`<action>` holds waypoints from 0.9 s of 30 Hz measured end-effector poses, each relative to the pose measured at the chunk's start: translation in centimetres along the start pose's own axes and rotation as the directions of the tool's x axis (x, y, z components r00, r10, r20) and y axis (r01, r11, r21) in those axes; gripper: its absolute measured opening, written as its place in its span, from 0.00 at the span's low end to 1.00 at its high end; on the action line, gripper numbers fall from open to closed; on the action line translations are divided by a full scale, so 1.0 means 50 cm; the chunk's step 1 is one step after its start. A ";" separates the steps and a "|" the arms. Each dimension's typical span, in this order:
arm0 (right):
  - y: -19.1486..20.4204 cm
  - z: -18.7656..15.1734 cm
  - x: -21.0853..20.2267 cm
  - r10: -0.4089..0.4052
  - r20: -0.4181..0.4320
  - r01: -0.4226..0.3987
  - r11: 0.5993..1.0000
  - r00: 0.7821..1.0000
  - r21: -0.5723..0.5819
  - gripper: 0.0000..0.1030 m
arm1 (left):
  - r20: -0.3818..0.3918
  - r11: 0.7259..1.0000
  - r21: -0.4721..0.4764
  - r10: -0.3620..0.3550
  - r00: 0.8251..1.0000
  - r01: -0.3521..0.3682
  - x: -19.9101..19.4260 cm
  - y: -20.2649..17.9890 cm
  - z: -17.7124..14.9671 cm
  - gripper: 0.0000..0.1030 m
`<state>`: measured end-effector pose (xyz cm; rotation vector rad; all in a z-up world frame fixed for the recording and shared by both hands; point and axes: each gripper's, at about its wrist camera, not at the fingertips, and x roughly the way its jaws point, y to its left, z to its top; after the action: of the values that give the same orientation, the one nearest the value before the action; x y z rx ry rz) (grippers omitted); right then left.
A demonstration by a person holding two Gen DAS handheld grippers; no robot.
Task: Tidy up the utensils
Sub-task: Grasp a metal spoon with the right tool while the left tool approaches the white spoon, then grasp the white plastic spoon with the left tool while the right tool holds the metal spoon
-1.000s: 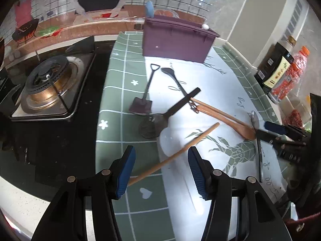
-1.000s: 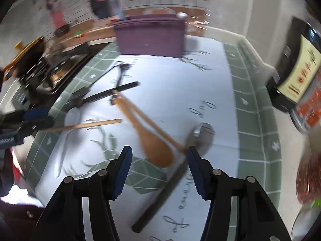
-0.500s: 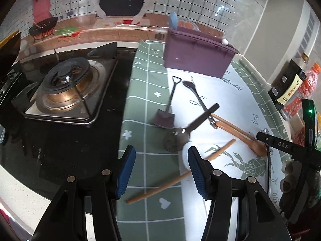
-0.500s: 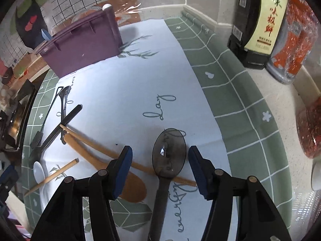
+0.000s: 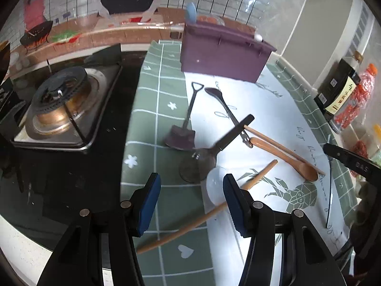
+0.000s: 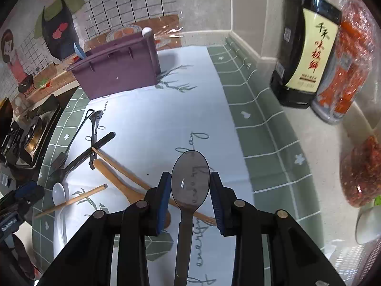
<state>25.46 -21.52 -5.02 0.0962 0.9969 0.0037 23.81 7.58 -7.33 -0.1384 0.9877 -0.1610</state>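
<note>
Several utensils lie on the patterned cloth (image 6: 147, 119). My right gripper (image 6: 190, 186) is shut on the bowl of a steel spoon (image 6: 190, 178), which it holds between its blue pads. A wooden spoon (image 6: 119, 178) and wooden chopsticks (image 6: 133, 176) lie just left of it. My left gripper (image 5: 190, 190) is open above a white ceramic spoon (image 5: 214, 188), a wooden stick (image 5: 207, 214) and a dark skimmer (image 5: 207, 157). A small shovel-shaped spoon (image 5: 183, 128) and a dark spoon (image 5: 219, 100) lie farther back. A purple utensil holder (image 5: 221, 57) stands at the back; it also shows in the right wrist view (image 6: 116, 71).
A gas stove (image 5: 59, 104) sits left of the cloth. A dark sauce bottle (image 6: 307, 54) and a red-filled bottle (image 6: 345, 66) stand by the right wall. A jar of red contents (image 6: 362, 174) is at the right edge.
My right gripper has moved down over the steel spoon and closed on its bowl. My left gripper has drawn back slightly and stayed open.
</note>
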 end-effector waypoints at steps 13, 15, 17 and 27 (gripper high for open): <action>0.007 -0.036 -0.022 0.031 0.036 -0.029 0.998 0.999 -0.053 0.30 | -0.131 0.990 -0.118 0.064 0.989 -0.079 0.060 -0.068 0.010 0.54; 0.007 -0.041 -0.022 0.037 0.034 -0.035 0.998 0.999 -0.057 0.30 | -0.133 0.989 -0.111 0.080 0.988 -0.095 0.063 -0.075 0.011 0.54; 0.008 -0.046 -0.022 0.035 0.035 -0.032 0.997 0.999 -0.068 0.30 | -0.138 0.988 -0.115 0.086 0.987 -0.102 0.064 -0.076 0.012 0.54; 0.008 -0.054 -0.024 0.027 0.045 -0.023 0.996 0.999 -0.080 0.30 | -0.153 0.980 -0.147 0.109 0.982 -0.131 0.060 -0.074 0.004 0.51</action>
<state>22.57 -20.96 -5.46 0.0353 0.9485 0.0639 25.34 3.37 -8.97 -0.2123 1.1504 0.0182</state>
